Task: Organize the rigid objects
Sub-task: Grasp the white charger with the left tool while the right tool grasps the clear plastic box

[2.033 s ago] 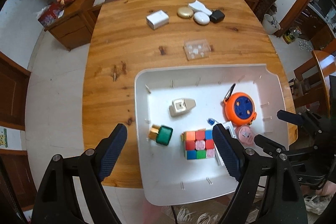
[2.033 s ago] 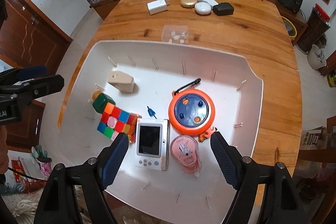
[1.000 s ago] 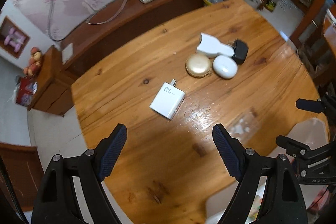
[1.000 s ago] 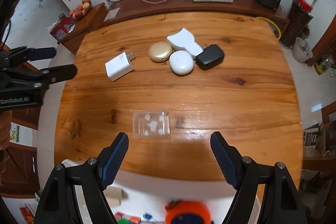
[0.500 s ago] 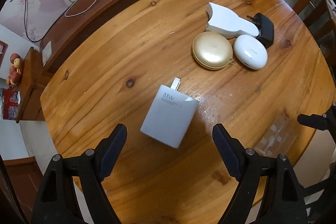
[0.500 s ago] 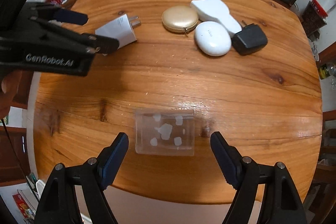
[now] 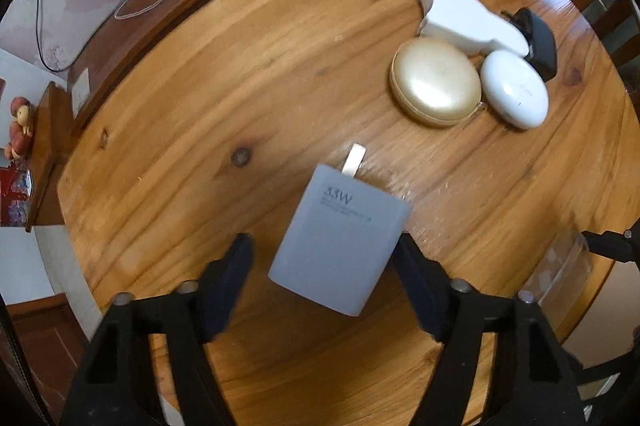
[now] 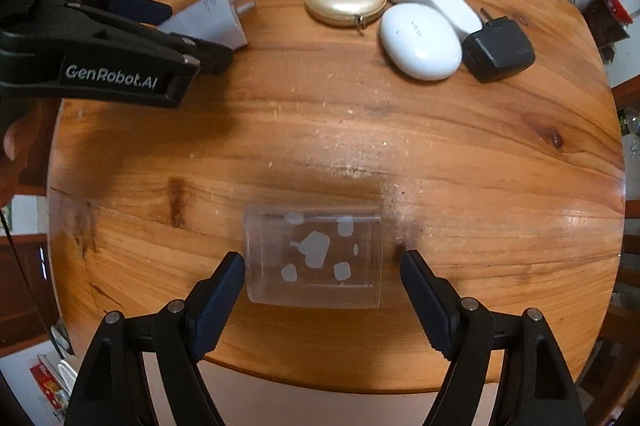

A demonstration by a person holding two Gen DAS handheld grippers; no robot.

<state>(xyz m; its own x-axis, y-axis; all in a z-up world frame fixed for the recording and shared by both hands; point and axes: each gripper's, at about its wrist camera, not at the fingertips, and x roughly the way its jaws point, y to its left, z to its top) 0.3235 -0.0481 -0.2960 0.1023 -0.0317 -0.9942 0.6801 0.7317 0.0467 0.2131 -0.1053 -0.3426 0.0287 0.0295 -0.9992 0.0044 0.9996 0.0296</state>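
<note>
Two pickups to finish at once. Left claw point(image 7: 320, 246): about half open and closing, straddling the white charger point(image 7: 340, 242), right pad close against its edge, left pad apart from it, nothing gripped yet. Right claw point(image 8: 322, 260): likewise about half open and closing, straddling the clear plastic box point(image 8: 314, 258), pads just beside its two sides, not yet pressing. Charger flat on the table point(image 7: 240, 86), toward the camera and to the left of the gold round case point(image 7: 436, 82), prongs pointing back toward that case; clear box well apart from the gold case, on its near side by the table edge. For the charger, shift a touch left to centre it, since an off-centre pinch would probably spin it; also square the pads to its long flat sides and keep off the prongs. For the box, close gently and evenly, probably low on the walls, as thin clear plastic looks likely to flex or slip. Confirm both pads seated before lifting either hand.
</note>
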